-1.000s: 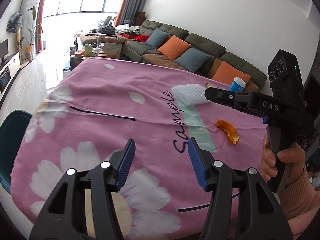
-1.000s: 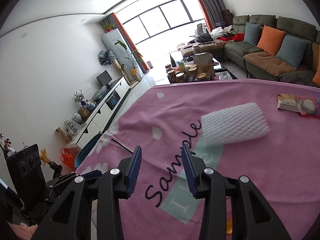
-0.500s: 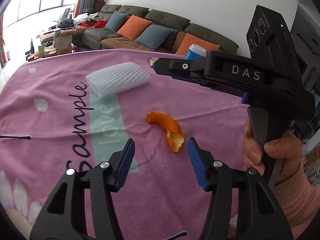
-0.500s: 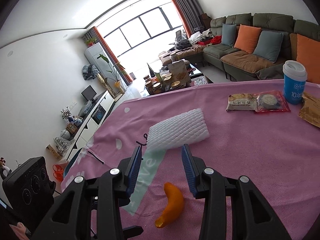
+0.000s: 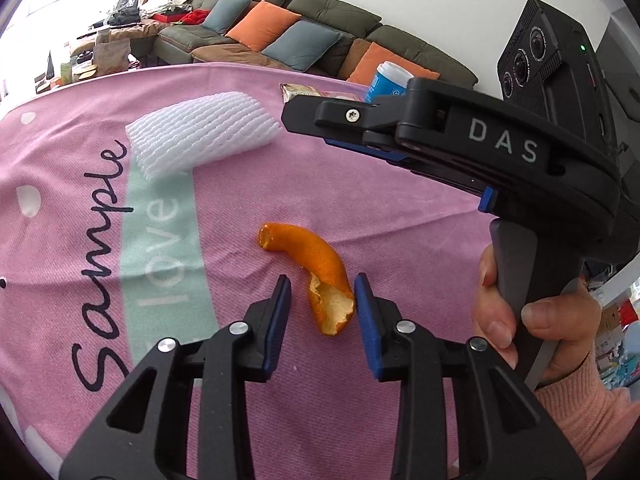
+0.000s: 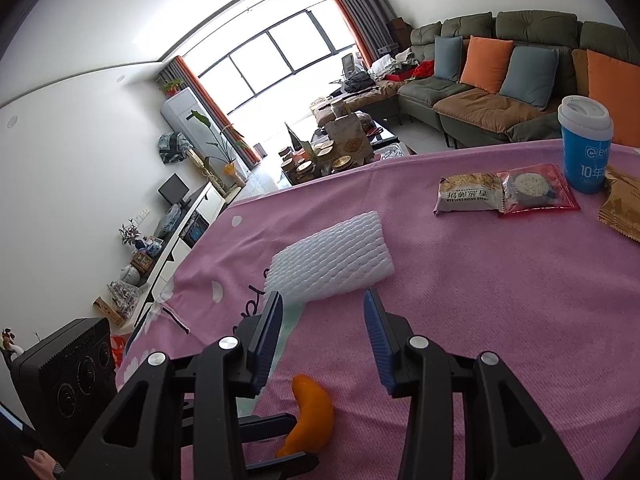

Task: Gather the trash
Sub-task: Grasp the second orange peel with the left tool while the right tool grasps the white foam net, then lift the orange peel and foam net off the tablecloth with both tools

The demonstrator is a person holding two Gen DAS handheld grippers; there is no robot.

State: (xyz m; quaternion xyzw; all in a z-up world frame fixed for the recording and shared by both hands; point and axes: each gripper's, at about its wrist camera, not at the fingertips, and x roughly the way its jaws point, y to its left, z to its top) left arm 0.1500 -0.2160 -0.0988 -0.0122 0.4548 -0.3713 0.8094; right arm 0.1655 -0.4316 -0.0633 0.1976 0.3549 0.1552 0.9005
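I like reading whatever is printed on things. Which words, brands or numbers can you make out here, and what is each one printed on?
"Sample": dark script on the pink tablecloth.
"love": white letters on the cloth's mint stripe.
"DAS": white letters on the right gripper, seen side-on.
"10": beside a character, under a partly cut-off logo, on the blue cup.
"GREEN ONION CRACKER": upside down and small on the cracker packet; its larger characters I cannot read.
Red packet: print too small.

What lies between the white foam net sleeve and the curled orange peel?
Only bare pink tablecloth, seen in the left wrist view, separates foam net sleeve from peel.
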